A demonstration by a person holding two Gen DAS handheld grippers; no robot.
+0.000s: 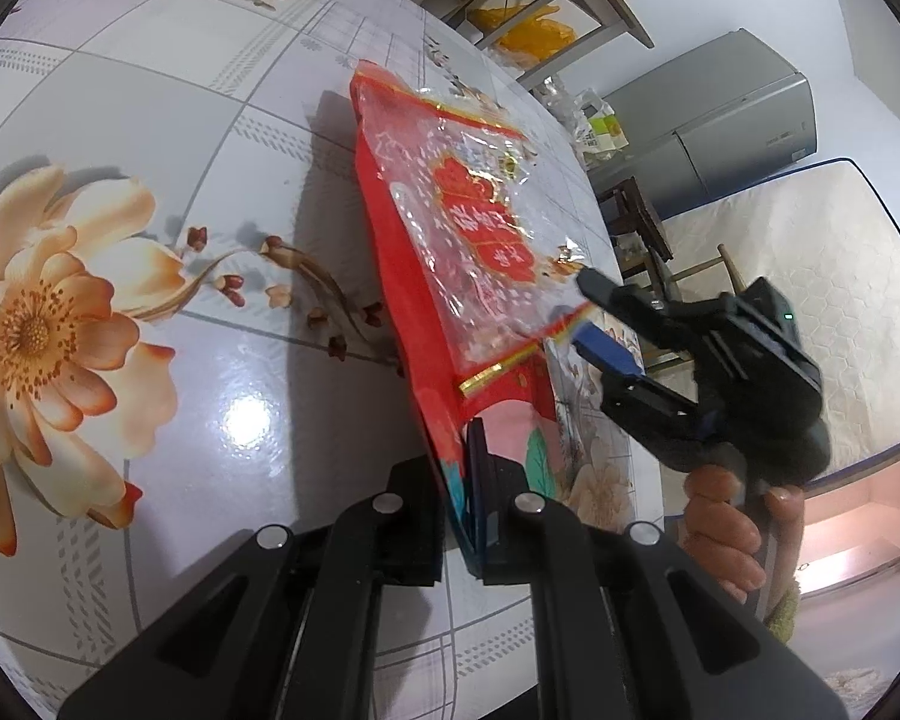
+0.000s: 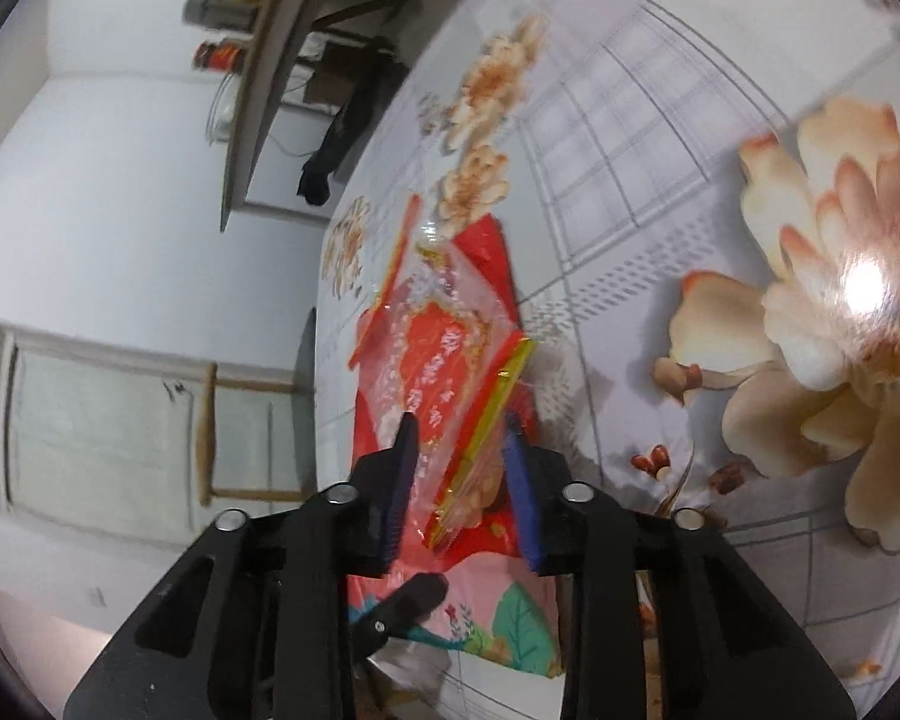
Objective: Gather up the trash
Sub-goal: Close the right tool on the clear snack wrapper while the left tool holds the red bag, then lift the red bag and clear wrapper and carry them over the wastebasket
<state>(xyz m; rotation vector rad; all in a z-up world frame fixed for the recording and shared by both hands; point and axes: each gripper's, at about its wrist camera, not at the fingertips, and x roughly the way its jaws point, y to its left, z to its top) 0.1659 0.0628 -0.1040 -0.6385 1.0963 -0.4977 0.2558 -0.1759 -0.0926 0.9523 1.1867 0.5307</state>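
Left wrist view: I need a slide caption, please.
Left gripper shut on a red plastic bag above a floral table; right gripper open at its corner.

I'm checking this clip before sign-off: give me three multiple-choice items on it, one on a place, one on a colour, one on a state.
1. Where does the red bag sit?
A. over the flower-print table
B. on the mattress
C. inside the fridge

2. What colour are the flowers printed on the table?
A. blue
B. peach-orange
C. green

3. How do the right gripper jaws stand?
A. clamped flat together
B. out of view
C. apart, with the clear wrapper between them

Answers:
1 A: the left gripper pinches the bag's lower edge, holding it over the tabletop.
2 B: the large blossom has peach petals with orange tips.
3 C: the right wrist view shows a gap between the pads, the crinkled film lying in it.
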